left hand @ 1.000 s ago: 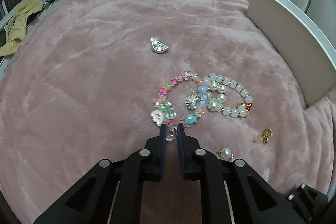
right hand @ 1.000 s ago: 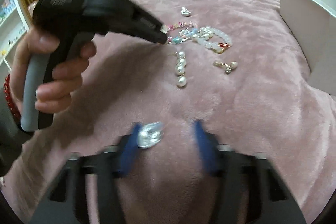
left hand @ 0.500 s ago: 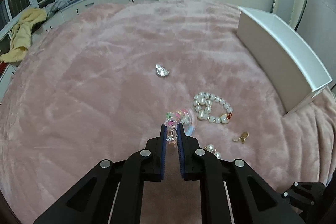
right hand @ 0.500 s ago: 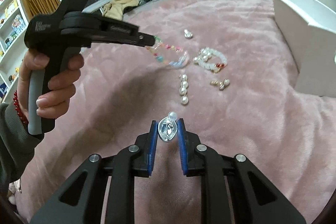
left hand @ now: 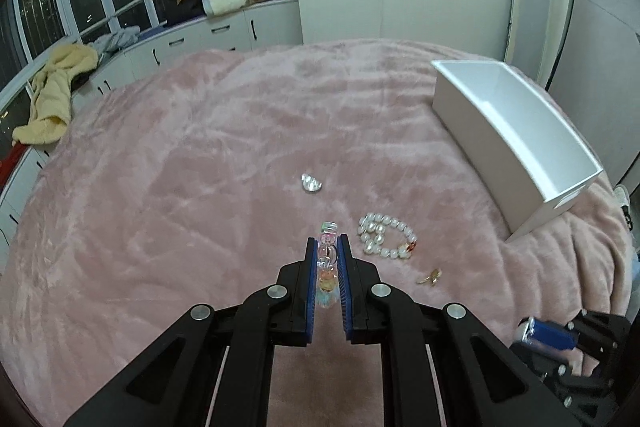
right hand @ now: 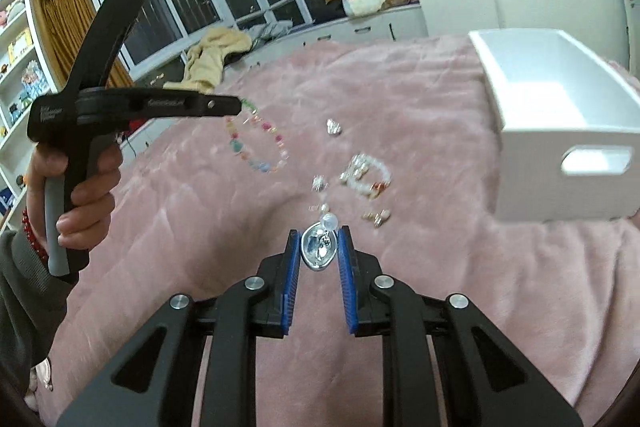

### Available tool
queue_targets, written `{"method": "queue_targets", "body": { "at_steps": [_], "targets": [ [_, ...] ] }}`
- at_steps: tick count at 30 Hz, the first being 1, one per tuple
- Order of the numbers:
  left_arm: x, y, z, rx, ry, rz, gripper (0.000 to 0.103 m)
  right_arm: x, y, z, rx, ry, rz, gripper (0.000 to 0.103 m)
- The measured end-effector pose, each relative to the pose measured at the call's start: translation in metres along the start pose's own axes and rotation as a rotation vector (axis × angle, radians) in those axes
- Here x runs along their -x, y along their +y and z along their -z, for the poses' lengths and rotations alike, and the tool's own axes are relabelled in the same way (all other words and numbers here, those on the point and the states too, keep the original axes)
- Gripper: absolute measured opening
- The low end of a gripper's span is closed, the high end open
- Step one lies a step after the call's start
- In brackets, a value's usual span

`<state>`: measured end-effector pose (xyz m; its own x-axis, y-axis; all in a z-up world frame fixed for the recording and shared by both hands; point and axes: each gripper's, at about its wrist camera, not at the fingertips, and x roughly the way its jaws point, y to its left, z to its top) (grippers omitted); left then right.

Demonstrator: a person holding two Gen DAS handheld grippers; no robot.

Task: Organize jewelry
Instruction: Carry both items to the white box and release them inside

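Two pieces are off the bed and in my grip, and none has reached the white box [right hand: 560, 131] yet, so by my reading the sorting has barely started. My left gripper [left hand: 327, 247] is clamped on the colourful bead bracelet [right hand: 256, 143]; in the right wrist view the loop hangs free from its tip, clear of the pink blanket [left hand: 180, 167]. My right gripper [right hand: 319, 243] is closed on a silver charm [right hand: 318, 249] with a small clear bead at its top; its jaws have just been closing, and the charm sits pinched between the blue pads.

Still lying on the blanket are the pearl bracelet [left hand: 384, 237] with its red accent, a small gold earring [left hand: 430, 277] just near and to the right of it, and another silver charm [left hand: 311, 183] farther out, well apart from the pearls. The right wrist view also shows a few small pearly bits between my gripper and the pearl bracelet, too blurred for me to name.

The box stands on the right side of the bed, open at the top and, as far as I can see into it, bare inside. I judge that the step in hand is carrying both held pieces to it, with at least three more pickups left after that. The dangling bracelet could swing and snag the box rim, so I would bring it in from above.
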<state>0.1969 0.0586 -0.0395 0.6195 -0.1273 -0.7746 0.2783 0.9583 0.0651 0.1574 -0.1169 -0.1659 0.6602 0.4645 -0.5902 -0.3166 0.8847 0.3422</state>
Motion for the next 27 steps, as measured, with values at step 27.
{"method": "queue_targets", "body": {
  "at_steps": [27],
  "targets": [
    [0.042,-0.16,-0.128,-0.19,-0.14,0.116,0.015,0.078,-0.134,-0.09,-0.028,-0.135,0.238,0.019]
  ]
}}
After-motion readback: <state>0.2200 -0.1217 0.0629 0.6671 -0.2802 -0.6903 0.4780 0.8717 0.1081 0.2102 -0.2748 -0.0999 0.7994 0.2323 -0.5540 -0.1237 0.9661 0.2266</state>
